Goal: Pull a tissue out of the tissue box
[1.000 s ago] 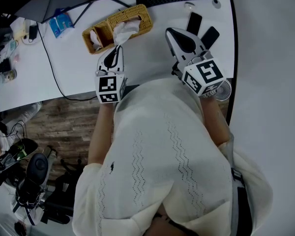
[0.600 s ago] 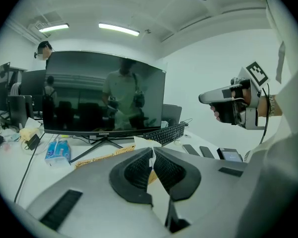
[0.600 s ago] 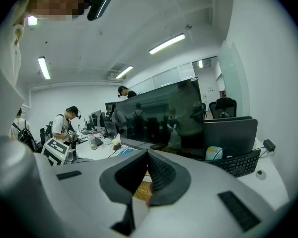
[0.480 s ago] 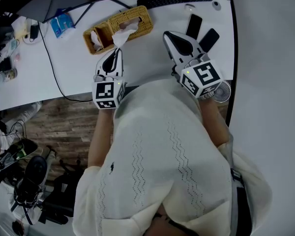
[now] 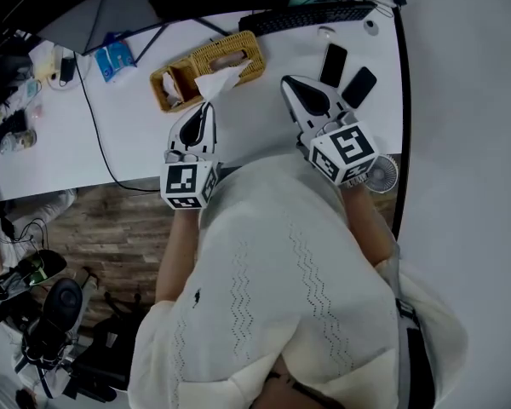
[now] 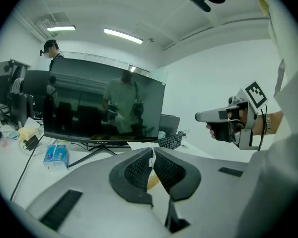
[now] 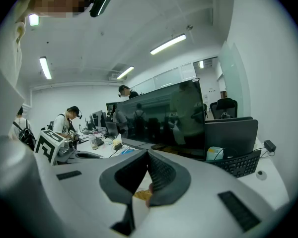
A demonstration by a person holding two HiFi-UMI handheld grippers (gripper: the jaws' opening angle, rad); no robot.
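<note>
Toward 11 o'clock on the desk, we had the left gripper clamped on the tissue over the tissue box; right gripper at 1 o'clock, jaws together

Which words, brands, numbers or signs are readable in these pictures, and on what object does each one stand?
No text reads with certainty.
monitor: small logo on its lower bezel, too small to read.
blue packet: print blurred.
marker cube: black-and-white square pattern, no words.

Left gripper sits farther from the tissue box, lower in frame. The tissue pinched in it is drawn further out.
</note>
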